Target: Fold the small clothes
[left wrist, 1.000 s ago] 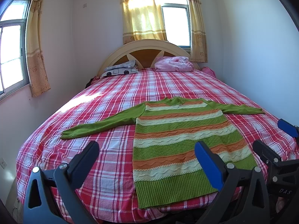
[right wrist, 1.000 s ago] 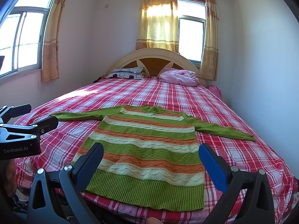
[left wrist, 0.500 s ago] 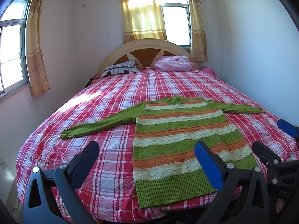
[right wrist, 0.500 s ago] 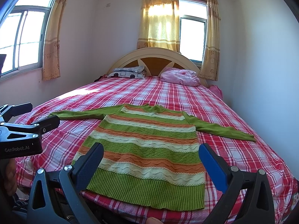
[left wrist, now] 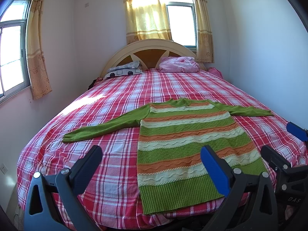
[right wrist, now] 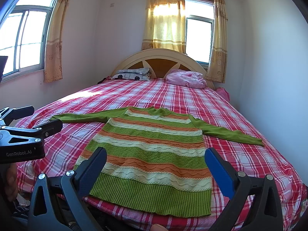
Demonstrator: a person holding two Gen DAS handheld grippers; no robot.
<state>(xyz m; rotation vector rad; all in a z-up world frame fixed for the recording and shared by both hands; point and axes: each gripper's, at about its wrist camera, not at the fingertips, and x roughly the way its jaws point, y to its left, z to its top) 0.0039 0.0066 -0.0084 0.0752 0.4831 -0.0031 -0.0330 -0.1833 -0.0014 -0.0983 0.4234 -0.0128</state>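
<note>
Fold not yet begun: sweater lay flat w/ sleeves out at the bed's near edge, left tongs & right tongs both wide open, empty, above the hem; next prob. a sleeve pinch; only right view showed left tongs' side.

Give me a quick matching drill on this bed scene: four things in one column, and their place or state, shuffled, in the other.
Things:
1. sweater
2. pink bundle
3. patterned pillow
4. left gripper

Place or state:
A. open, holding nothing
B. at the headboard, on the right side of the bed as seen from its foot
C. spread flat, sleeves out to both sides
D. at the headboard, on the left side of the bed as seen from its foot

Pairs: 1-C, 2-B, 3-D, 4-A
</note>
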